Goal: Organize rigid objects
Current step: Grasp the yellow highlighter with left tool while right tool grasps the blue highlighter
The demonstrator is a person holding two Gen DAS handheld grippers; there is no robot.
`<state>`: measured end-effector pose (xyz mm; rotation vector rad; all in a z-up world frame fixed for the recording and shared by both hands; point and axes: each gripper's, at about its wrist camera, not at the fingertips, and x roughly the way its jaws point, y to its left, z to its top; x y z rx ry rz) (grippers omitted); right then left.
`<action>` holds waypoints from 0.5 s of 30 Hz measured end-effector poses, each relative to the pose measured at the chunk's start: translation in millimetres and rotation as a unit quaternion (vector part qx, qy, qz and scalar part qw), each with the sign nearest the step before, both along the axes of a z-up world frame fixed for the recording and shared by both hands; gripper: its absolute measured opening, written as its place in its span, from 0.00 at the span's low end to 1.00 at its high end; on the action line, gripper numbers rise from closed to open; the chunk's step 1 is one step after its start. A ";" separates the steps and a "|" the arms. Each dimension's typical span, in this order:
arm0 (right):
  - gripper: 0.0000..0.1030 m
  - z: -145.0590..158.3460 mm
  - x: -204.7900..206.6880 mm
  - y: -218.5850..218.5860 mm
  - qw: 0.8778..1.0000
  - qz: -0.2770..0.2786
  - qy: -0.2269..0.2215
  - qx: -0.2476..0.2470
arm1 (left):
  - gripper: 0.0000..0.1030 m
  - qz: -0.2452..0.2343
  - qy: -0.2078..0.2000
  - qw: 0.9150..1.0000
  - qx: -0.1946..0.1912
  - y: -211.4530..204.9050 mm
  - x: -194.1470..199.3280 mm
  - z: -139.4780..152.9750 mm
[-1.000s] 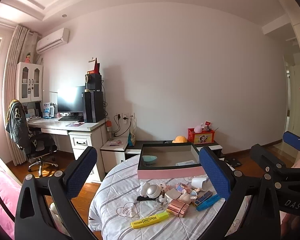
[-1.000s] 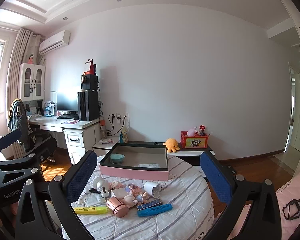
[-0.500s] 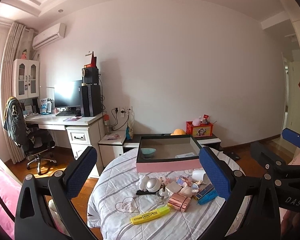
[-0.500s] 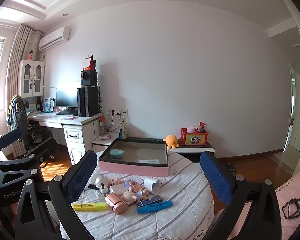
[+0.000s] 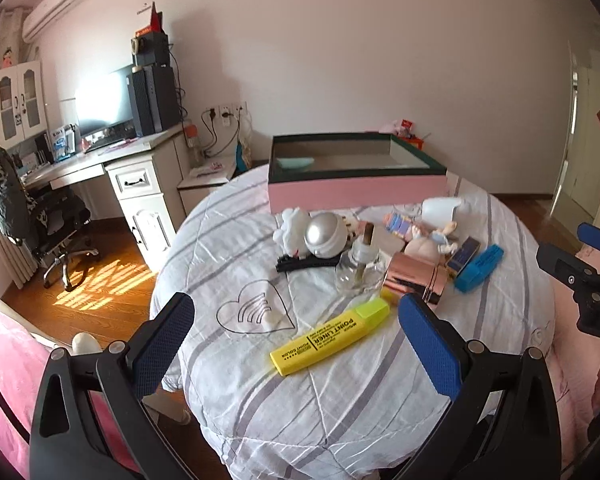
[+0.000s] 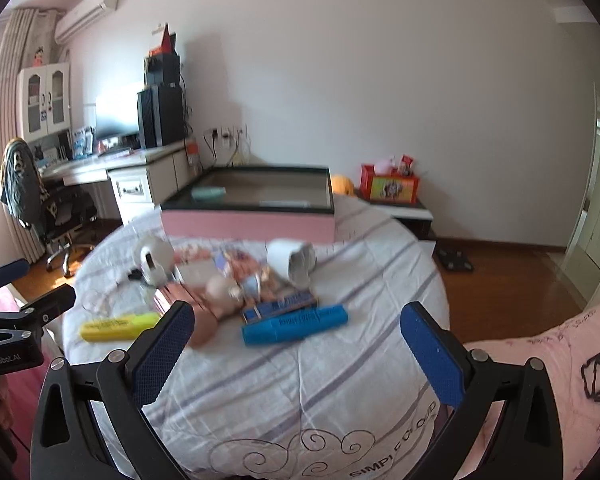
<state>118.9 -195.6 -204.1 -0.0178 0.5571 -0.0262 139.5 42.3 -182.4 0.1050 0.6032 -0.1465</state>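
Left wrist: yellow highlighter [image 5: 331, 335] between open jaws, seemingly untouched.

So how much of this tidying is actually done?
Hardly any. The pink box holds only a teal item. Both the left gripper and right gripper are open, holding nothing. The yellow highlighter, blue marker and other clutter remain on the table.
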 end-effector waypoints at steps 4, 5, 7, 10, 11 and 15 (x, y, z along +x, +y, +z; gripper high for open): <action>1.00 -23.7 15.0 -7.9 1.000 -0.004 0.029 0.004 | 1.00 -0.014 0.038 0.999 0.033 -2.5 18.4 -31.6; 1.00 -26.9 17.2 -9.6 0.999 -0.005 0.033 0.006 | 1.00 -0.016 0.051 0.998 0.039 -2.4 23.8 -39.6; 1.00 -33.0 24.2 -12.8 0.999 -0.009 0.043 0.010 | 0.99 -0.016 0.071 0.997 0.037 -1.4 32.5 -52.7; 1.00 -37.9 31.7 -14.7 0.999 -0.010 0.052 0.011 | 0.89 -0.026 0.084 0.996 0.022 -2.2 41.4 -61.3; 1.00 -38.6 33.6 -15.3 0.998 -0.009 0.055 0.012 | 0.82 -0.031 0.085 0.996 0.017 -3.7 43.5 -61.7; 1.00 -44.3 44.6 -18.6 0.998 -0.010 0.065 0.016 | 0.52 -0.055 0.078 0.995 0.016 -14.8 45.7 -60.2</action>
